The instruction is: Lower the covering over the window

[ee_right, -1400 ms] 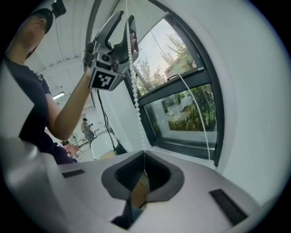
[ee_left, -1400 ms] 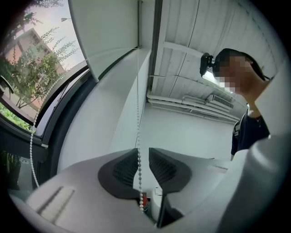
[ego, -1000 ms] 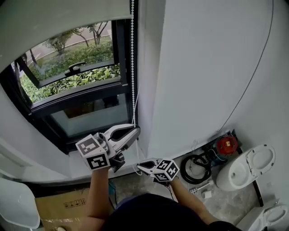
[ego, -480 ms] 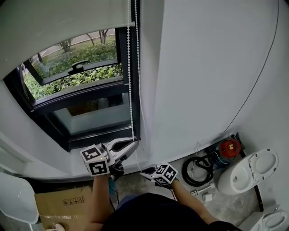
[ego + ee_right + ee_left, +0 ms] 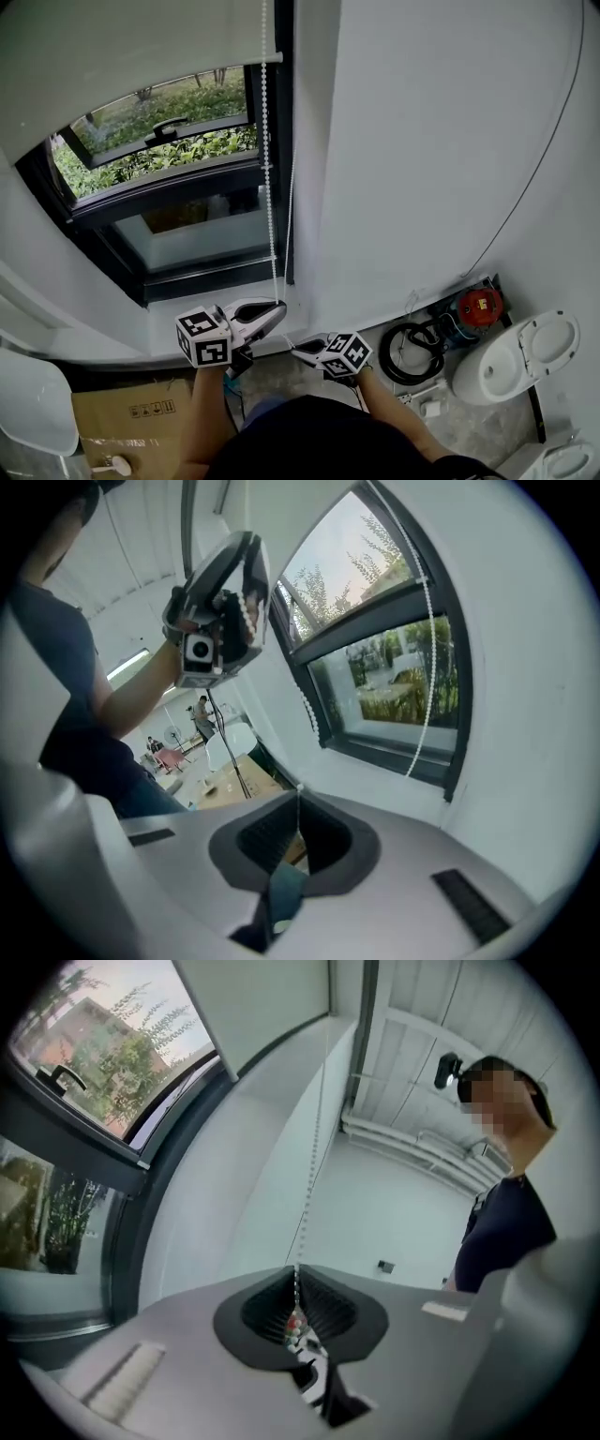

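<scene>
1. White bead chain [image 5: 267,169] hangs down the right side of the window [image 5: 169,155]. One strand runs straight down into the left tongs [image 5: 278,306].
2. Left tongs: clamped on the chain, low down in front of the sill. The left gripper view shows beads entering the closed tips, with a few more in the notch behind them.
3. Right tongs [image 5: 294,348]: jaws together, just below and right of the left pair. There is a small white speck at the tip; can't tell if it's the chain.
4. Blind [image 5: 122,47] covers only the top of the window. The glass below is uncovered, with greenery outside.
5. On the floor, a toilet [image 5: 511,352] sits at right and a cardboard box [image 5: 122,427] at lower left.
</scene>
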Available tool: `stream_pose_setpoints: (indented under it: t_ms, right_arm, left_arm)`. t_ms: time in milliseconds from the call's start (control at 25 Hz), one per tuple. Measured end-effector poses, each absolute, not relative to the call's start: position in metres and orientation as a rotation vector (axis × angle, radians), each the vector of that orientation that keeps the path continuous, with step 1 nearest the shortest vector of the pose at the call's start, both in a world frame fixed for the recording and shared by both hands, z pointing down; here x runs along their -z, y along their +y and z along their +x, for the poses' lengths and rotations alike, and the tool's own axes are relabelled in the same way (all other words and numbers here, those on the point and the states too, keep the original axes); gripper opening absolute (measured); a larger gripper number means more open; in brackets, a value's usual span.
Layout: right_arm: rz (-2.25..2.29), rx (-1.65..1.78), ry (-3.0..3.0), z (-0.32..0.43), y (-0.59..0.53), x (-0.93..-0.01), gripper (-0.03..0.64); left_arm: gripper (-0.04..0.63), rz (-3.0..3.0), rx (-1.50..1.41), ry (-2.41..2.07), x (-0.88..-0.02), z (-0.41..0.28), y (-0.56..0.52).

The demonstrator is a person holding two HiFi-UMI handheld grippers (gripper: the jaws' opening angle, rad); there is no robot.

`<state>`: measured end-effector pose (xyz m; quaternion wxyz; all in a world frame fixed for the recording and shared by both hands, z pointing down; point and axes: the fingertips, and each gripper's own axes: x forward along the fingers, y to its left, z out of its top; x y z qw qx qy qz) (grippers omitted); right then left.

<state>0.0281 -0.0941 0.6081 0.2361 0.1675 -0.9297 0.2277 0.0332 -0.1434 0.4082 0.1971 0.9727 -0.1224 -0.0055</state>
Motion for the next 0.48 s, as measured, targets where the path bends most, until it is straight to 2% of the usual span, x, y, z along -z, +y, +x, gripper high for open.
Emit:
stream_pose_setpoints:
  t_ms: [480]
  right_arm:
    - [0.437, -0.587, -2.584, 0.024, -0.098, -0.596, 0.014]
  left_arm:
    - [0.023, 2.701, -0.065, -0.38, -0.432, 0.037, -0.14]
